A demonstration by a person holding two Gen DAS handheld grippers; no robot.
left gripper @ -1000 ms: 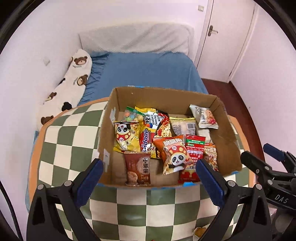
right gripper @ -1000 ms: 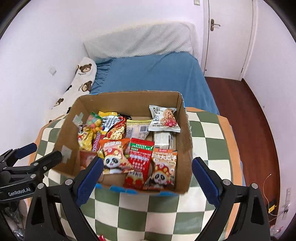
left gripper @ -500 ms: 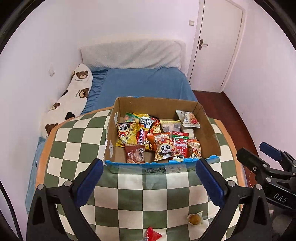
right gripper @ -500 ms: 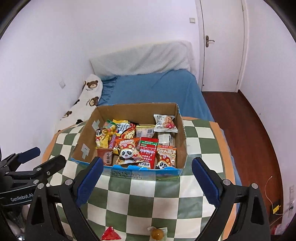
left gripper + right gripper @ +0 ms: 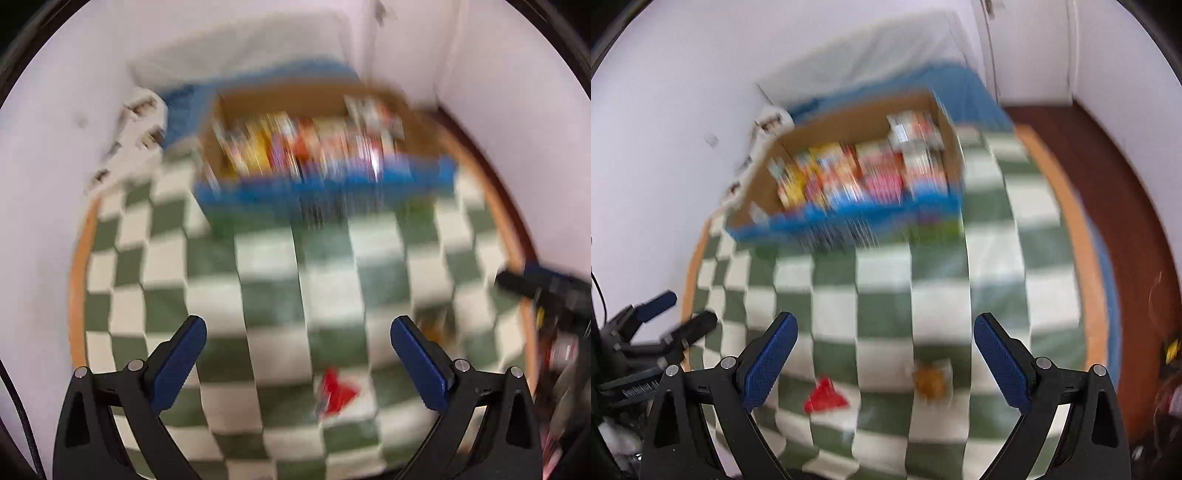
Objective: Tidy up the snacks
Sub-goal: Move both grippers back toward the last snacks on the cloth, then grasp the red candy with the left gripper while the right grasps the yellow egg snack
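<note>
Both grippers empty, fingers wide: right gripper (image 5: pixel 884 352) should center over the red packet (image 5: pixel 824 398) near the tabletop's front edge, left gripper (image 5: pixel 297 354) clear.

A green-and-cream checkered cloth (image 5: pixel 938 295) covers the table, edged by an orange-tan rim (image 5: pixel 1067 206). At upper centre sits a brown cardboard box (image 5: pixel 849 125) with a bright blue front strip, its snack packets (image 5: pixel 857 173) a blur of yellow, red, pink and white. Low in the frame lie a red wrapper (image 5: pixel 824 396) and an amber-brown sweet (image 5: pixel 929 380). Both grippers are black with dark blue pads (image 5: pixel 177 365). The bed (image 5: pixel 964 85) behind is blue, the floor (image 5: pixel 1115 177) reddish brown.
</note>
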